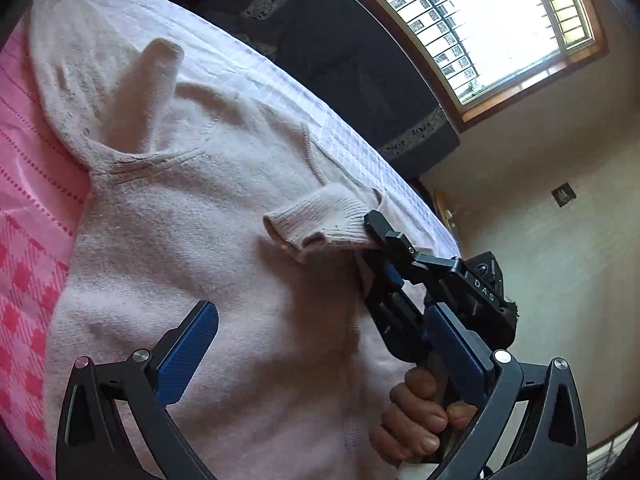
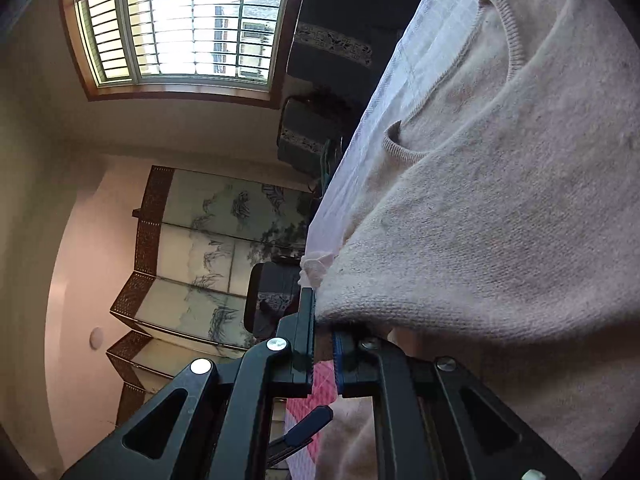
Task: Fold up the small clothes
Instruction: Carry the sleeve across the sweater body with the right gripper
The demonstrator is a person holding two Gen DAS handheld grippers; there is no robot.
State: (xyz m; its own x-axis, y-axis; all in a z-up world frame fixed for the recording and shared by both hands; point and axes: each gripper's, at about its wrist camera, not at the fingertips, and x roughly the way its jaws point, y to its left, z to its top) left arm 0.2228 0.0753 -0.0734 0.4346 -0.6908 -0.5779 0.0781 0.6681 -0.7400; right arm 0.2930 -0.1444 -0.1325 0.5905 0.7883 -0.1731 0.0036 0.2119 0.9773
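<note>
A pale pink knitted sweater [image 1: 208, 216] lies spread on a bed, over a white checked cloth [image 1: 360, 152] that covers the far side and a pink patterned sheet [image 1: 28, 200] on the near side. In the left wrist view, one sleeve [image 1: 140, 96] is folded across the chest and its end stands up a little above the body of the sweater. The other sleeve, with its ribbed cuff [image 1: 320, 220], is brought over the body, and the right gripper [image 1: 376, 236] holds it at the cuff; its fingers are pressed together on the knit. A hand [image 1: 420, 412] holds the handle of that gripper, with the fingers wrapped around it. The left gripper [image 1: 320, 344] hangs above the lower part of the sweater with its two blue pads [image 1: 188, 352] spread wide and nothing between them. In the right wrist view, the right gripper [image 2: 324, 344] has its jaws nearly closed, and a thick fold of the sweater [image 2: 480, 220] is pinched between them at the tips. The neckline [image 2: 508, 28] of the sweater lies near the white cloth. Behind the bed there are a barred window [image 2: 180, 20] and a painted folding screen [image 2: 200, 256].
</note>
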